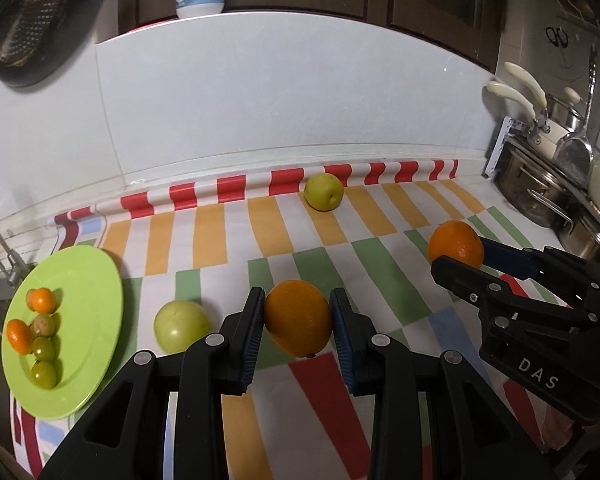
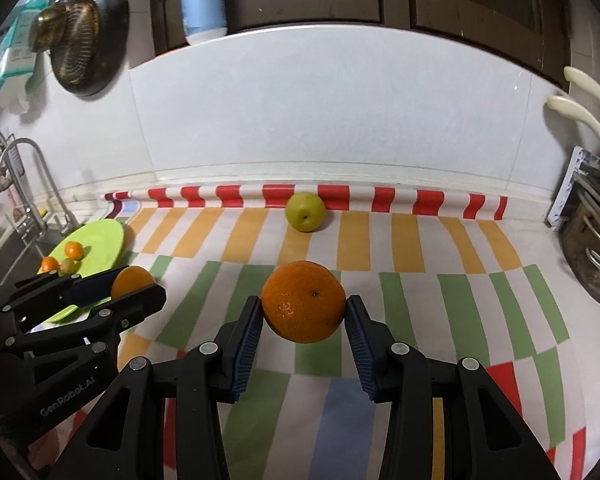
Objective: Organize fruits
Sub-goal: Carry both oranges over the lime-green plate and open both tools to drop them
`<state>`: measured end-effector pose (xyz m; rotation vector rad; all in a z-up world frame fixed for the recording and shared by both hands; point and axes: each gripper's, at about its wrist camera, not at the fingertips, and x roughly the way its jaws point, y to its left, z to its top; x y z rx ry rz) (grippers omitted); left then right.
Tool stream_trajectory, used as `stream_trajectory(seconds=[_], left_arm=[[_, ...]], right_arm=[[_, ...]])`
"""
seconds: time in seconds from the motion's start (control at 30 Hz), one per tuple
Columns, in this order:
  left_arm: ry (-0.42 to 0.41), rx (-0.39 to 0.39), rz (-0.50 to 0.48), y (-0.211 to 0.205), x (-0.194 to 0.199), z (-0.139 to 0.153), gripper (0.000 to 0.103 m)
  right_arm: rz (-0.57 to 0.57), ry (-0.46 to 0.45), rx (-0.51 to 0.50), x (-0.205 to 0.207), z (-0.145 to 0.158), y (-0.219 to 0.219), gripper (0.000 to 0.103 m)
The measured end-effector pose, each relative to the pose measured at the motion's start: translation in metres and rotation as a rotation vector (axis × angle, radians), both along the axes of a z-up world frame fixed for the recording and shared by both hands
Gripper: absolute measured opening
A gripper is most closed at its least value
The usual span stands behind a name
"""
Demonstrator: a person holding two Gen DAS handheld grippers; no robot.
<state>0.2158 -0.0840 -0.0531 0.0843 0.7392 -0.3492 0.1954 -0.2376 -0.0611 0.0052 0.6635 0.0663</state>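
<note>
My left gripper point(image 1: 298, 316) is shut on an orange point(image 1: 298, 322), held just above the striped cloth; it also shows in the right wrist view point(image 2: 134, 280). My right gripper point(image 2: 304, 308) is shut on a second orange point(image 2: 303, 307), seen at the right of the left wrist view point(image 1: 456, 244). A green apple point(image 1: 180, 326) lies on the cloth left of my left gripper. Another green apple point(image 1: 323, 191) point(image 2: 305, 211) sits at the back by the wall. A green plate point(image 1: 88, 280) point(image 2: 100, 240) at the left holds several small orange and green fruits point(image 1: 40, 332).
A striped cloth point(image 1: 332, 248) covers the counter. Steel pots point(image 1: 540, 196) and a rack with white-handled tools stand at the right. A sink and faucet point(image 2: 24, 184) lie at the left. A dark pan point(image 2: 88, 32) hangs on the white tiled wall.
</note>
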Motion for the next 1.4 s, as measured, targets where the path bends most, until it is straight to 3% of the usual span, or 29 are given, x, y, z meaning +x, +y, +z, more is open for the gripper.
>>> stream_trajectory(seconds=[0.7, 1.4], left_arm=[[-0.027, -0.017, 0.066, 0.055, -0.055, 0.014, 0.033], [-0.111, 0.011, 0.215, 0.138, -0.066, 0.039, 0.033]], right_arm=[[0.081, -0.044, 0.015, -0.054, 0.018, 0.059, 0.043], [0.262, -0.108, 0.022, -0.041, 0.038, 0.142, 0.043]])
